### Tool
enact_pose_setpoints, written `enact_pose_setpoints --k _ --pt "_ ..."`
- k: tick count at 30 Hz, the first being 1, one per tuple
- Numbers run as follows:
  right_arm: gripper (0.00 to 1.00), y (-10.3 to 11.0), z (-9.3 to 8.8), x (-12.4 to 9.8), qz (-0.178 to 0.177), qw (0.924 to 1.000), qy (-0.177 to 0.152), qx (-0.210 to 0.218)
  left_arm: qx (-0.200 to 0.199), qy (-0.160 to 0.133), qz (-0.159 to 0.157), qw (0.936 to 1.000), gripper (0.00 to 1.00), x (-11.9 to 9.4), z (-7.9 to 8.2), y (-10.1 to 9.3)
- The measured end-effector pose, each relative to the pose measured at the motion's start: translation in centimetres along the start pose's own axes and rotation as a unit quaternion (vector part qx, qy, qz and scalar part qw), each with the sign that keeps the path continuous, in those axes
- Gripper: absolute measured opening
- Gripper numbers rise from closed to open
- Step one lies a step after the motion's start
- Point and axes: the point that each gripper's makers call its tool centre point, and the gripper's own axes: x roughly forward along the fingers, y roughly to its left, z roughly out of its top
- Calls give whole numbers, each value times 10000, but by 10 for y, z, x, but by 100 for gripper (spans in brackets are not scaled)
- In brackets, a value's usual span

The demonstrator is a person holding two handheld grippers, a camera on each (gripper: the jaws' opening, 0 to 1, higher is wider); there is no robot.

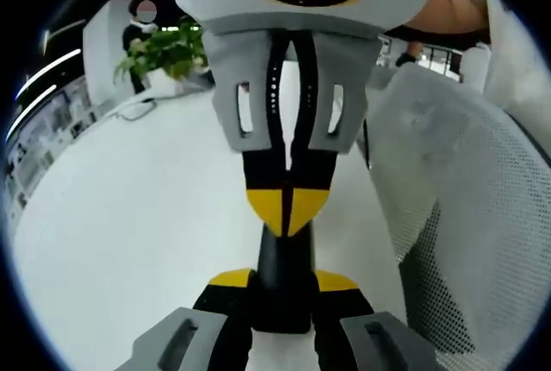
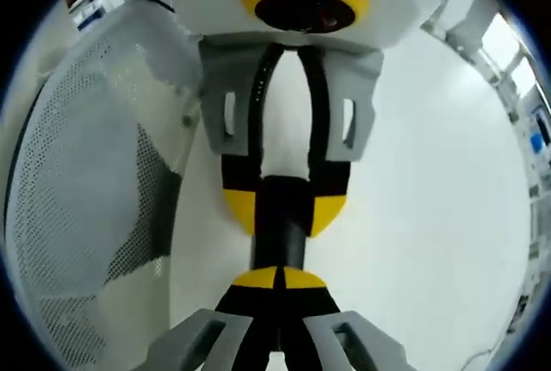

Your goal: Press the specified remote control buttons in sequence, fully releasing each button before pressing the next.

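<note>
Remote: black remote (image 1: 282,289) clamped at one end by my left gripper (image 1: 282,283), low centre of the left gripper view.
Right gripper (image 2: 280,278): jaws closed, tips touching the remote (image 2: 280,225), at mid-frame.
Table: white table (image 1: 129,233) beneath.

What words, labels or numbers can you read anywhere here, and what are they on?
No text can be read.
Remote: black, with no legible button marks.
Blue panel at the far edge of the room: too small and blurred to read.
</note>
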Motion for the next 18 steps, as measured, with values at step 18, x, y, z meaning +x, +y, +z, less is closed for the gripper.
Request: enact_pose_setpoints --k 18 --pt "0 1 -1 -2 61 9996 -87 269 6 -9 40 10000 25 1 0 1"
